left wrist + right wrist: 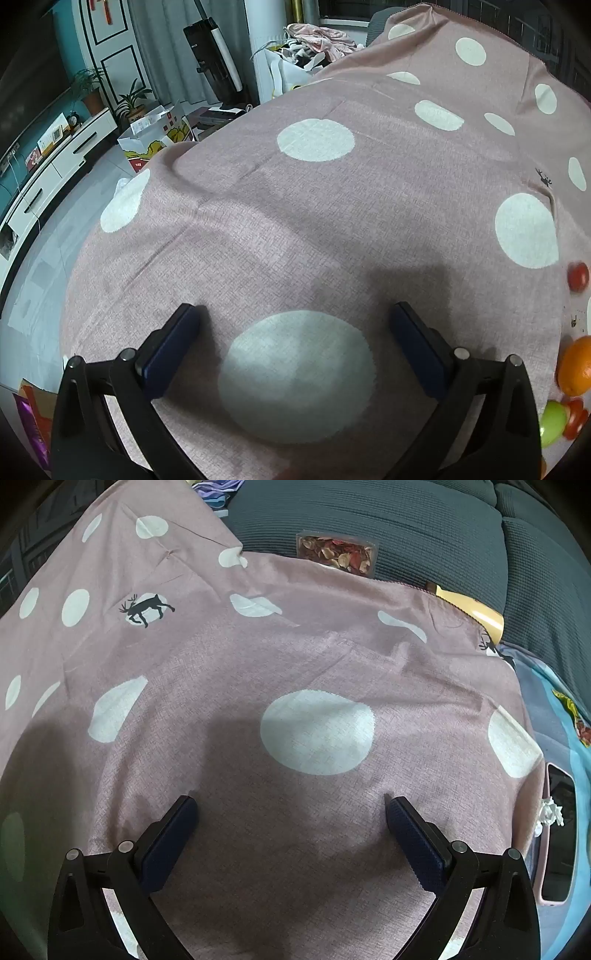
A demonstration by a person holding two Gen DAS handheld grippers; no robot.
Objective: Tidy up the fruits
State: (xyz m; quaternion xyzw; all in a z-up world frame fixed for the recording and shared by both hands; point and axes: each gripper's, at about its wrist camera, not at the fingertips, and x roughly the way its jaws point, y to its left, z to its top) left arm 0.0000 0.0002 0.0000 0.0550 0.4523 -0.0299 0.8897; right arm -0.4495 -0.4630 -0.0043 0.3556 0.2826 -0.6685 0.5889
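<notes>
The left claw [293, 314] hangs over the pink dotted cloth [332, 229] with its jaws spread wide and nothing between them, only a pale dot of the fabric below. The fruit sits off to the right edge of the left wrist view: a small red fruit [578, 276] farthest up, then an orange [576, 365] nearer, and lowest a green apple [553, 422] with another small red piece [576, 415] touching it. All lie on the cloth, well apart from the left claw's fingers.

In my judgement the orange is firm and fairly heavy, with a dimpled skin that grips well; it should be taken across its widest part. The apple looks smooth and hard (likely a little slippery), so a centred hold across the middle suits it. The small red ones, perhaps tomatoes, would be soft and thin-skinned and want a gentle squeeze, and being round they may roll on the wrinkled fabric.

The right claw [290, 808] also stands wide apart and empty over the same cloth, pointed toward a dark green sofa [406, 524]. No fruit shows in its view; a clear packet of dried petals [336, 552] lies at the cloth's far edge, and where the fruit should go I cannot tell.
</notes>
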